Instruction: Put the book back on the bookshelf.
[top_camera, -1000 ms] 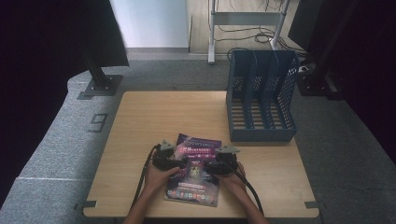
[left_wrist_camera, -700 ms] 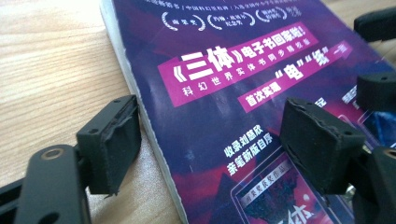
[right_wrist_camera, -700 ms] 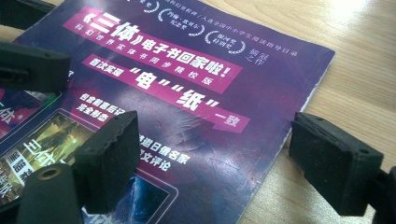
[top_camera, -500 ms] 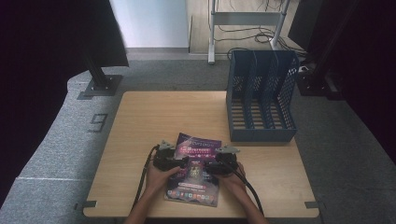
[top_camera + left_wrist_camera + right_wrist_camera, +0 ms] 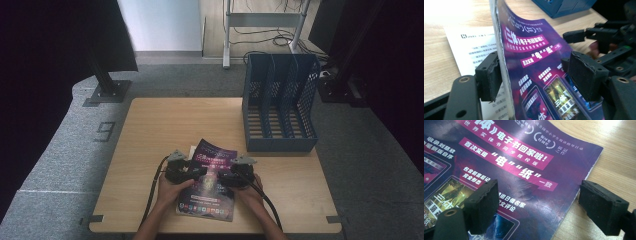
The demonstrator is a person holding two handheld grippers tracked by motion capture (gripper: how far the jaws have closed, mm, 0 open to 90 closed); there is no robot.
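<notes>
Item 1. Light wooden rectangular table (image 5: 165,130): top carries all items below; grey carpet floor around it.

Item 2. Dark blue plastic file rack with three upright slots (image 5: 280,107): stands at the table's far right corner, open side toward the person; its base corner shows at the top of the left gripper view (image 5: 564,7). Well apart from both grippers.

Item 3. Purple glossy magazine with pink banners and white Chinese print (image 5: 209,180): lies near the table's front edge, centred between the person's hands, slightly turned. In the left gripper view its cover (image 5: 534,62) is lifted along the near edge and curls upward, baring a white printed page (image 5: 474,47) beneath. In the right gripper view the cover (image 5: 506,167) lies flat, its far corner resting on the wood.

Item 4. Left gripper (image 5: 196,172), black, two-jawed, cable trailing toward the front edge: sits at the magazine's left edge. Jaws part-open; the raised cover edge stands between them, against the left pad, the right pad (image 5: 584,75) clear of the paper.

Item 5. Right gripper (image 5: 223,178), black, two-jawed: sits at the magazine's right side, facing the left gripper. Jaws spread wide, one pad over the cover, the other (image 5: 602,205) over bare wood just beyond the magazine's edge; nothing held.
</notes>
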